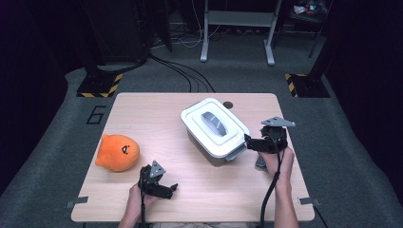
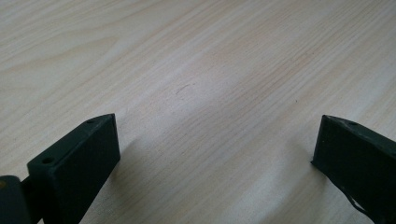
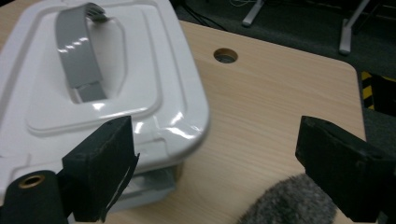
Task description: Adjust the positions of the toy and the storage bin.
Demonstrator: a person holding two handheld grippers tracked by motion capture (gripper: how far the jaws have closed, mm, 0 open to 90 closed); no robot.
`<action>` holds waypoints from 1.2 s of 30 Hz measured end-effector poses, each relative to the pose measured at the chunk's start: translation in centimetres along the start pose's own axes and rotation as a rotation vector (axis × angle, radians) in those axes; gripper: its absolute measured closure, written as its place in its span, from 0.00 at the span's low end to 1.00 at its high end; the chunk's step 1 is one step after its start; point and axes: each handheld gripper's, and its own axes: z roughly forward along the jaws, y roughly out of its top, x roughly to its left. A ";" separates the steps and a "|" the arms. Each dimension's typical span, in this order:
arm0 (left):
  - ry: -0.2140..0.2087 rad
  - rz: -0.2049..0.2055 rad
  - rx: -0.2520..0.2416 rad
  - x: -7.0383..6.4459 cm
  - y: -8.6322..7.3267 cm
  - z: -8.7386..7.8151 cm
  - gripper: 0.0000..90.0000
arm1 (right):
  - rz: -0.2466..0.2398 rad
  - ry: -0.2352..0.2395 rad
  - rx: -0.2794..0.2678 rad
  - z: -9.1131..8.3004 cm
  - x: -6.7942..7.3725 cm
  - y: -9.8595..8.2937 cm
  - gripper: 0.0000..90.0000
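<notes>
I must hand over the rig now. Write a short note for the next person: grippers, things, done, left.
Left gripper: open, near the table's front edge, holding nothing.
Right gripper: open, at the near right corner of the white box, one jaw by the lid's edge; contact unclear.
The lid is on, grey handle flat. Orange plush toy sits apart, to the left. A grey fuzzy thing lies under the right gripper.
Done: nothing visible. Left: probably opening the box.

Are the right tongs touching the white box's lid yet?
Cannot tell. In the right gripper view the right tongs stand open, one jaw overlapping the white lid edge, but neither contact nor gap shows plainly; the high view doesn't settle it.
</notes>
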 end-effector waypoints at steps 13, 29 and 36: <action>0.000 0.000 0.000 0.0 0.0 0.0 0.00 | 0.081 -0.087 0.152 1.7 -4.8 -5.6 0.05; -0.001 -0.001 -0.001 0.0 0.0 0.0 0.00 | 0.133 -0.149 0.310 6.3 -6.2 -10.7 0.47; 0.000 -0.006 -0.005 -0.1 0.0 0.1 0.00 | 0.147 -0.135 0.273 6.1 -6.1 -11.4 0.71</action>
